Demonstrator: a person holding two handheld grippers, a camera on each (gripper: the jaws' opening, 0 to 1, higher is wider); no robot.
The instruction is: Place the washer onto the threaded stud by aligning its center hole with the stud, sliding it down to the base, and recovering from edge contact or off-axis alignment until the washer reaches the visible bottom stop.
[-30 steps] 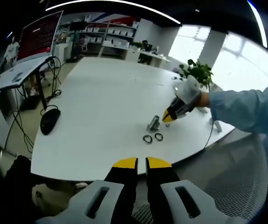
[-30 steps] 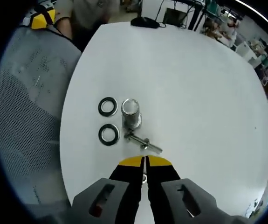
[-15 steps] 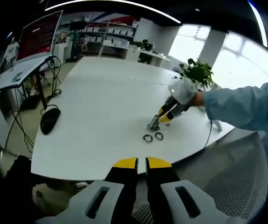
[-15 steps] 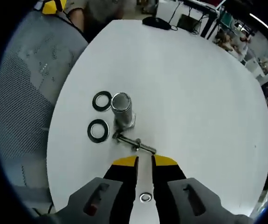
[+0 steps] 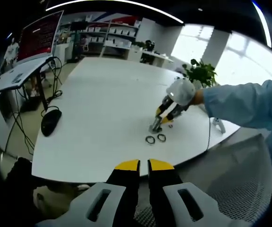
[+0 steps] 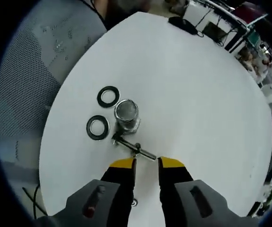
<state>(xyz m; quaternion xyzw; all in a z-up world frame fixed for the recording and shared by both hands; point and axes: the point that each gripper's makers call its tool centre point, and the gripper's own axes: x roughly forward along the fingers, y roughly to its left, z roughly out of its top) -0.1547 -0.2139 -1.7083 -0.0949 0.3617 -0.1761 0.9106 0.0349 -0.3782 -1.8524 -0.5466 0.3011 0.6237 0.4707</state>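
Observation:
The threaded stud (image 6: 135, 147) lies flat on the white table (image 6: 197, 104), its free end reaching toward my right gripper (image 6: 146, 163), which is open just short of it with nothing between its jaws. A small metal ring (image 6: 134, 202) rests on the table below the jaws. A metal cylinder (image 6: 126, 115) stands beyond the stud, with two dark washers (image 6: 108, 96) (image 6: 98, 127) left of it. In the left gripper view, the right gripper (image 5: 166, 112) hovers over the cylinder (image 5: 154, 126) and washers (image 5: 150, 140). My left gripper (image 5: 144, 165) is shut, held off the table's near edge.
A black mouse (image 5: 50, 121) and cables lie at the table's left end. A potted plant (image 5: 202, 73) stands behind the work spot. A grey mesh chair (image 6: 27, 71) sits beside the table edge near the washers. A sleeved arm (image 5: 249, 104) reaches in from the right.
My right gripper opened, let go of the small ring onto the table, and moved forward toward the stud's end. The left gripper stayed still and shut.

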